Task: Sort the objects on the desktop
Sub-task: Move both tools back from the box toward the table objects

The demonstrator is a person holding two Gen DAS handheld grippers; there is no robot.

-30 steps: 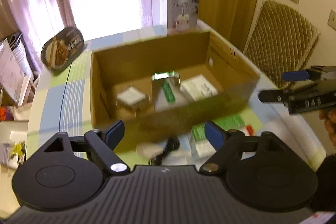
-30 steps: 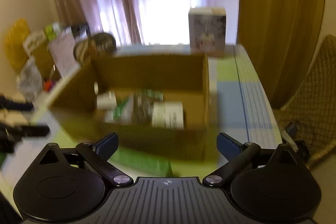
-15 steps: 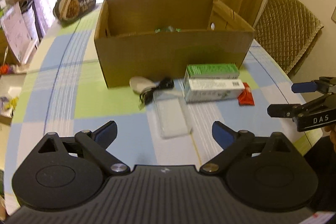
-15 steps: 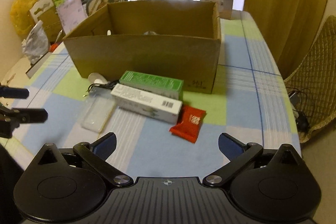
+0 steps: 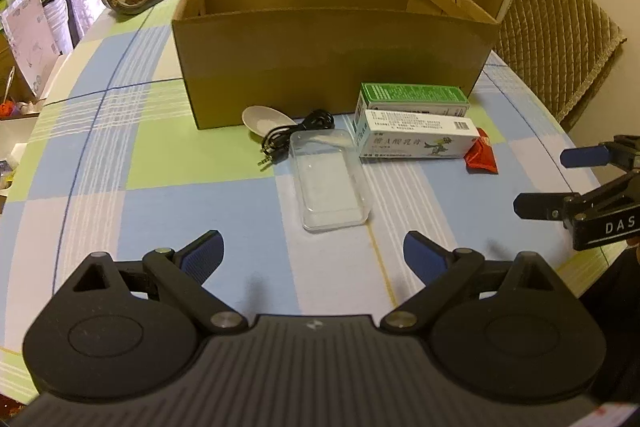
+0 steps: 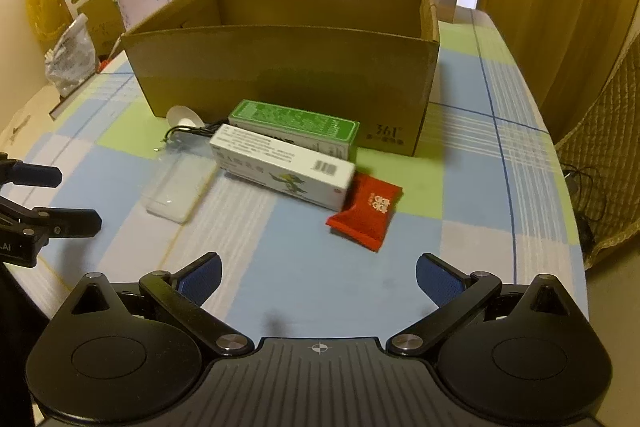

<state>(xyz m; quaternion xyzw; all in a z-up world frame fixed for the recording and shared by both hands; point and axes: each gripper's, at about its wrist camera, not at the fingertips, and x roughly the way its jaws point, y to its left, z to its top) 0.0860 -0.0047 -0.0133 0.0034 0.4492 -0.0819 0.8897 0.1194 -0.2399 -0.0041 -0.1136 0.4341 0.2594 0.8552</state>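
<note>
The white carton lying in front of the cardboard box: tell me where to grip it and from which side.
Grip the white carton across its narrow width near mid-length, coming from above. It lies flat and long, so its short span probably fits the open right gripper. The green carton sits close behind it and the red packet crowds its barcode end, so avoid an end-on approach; the front long face is clear.
</note>
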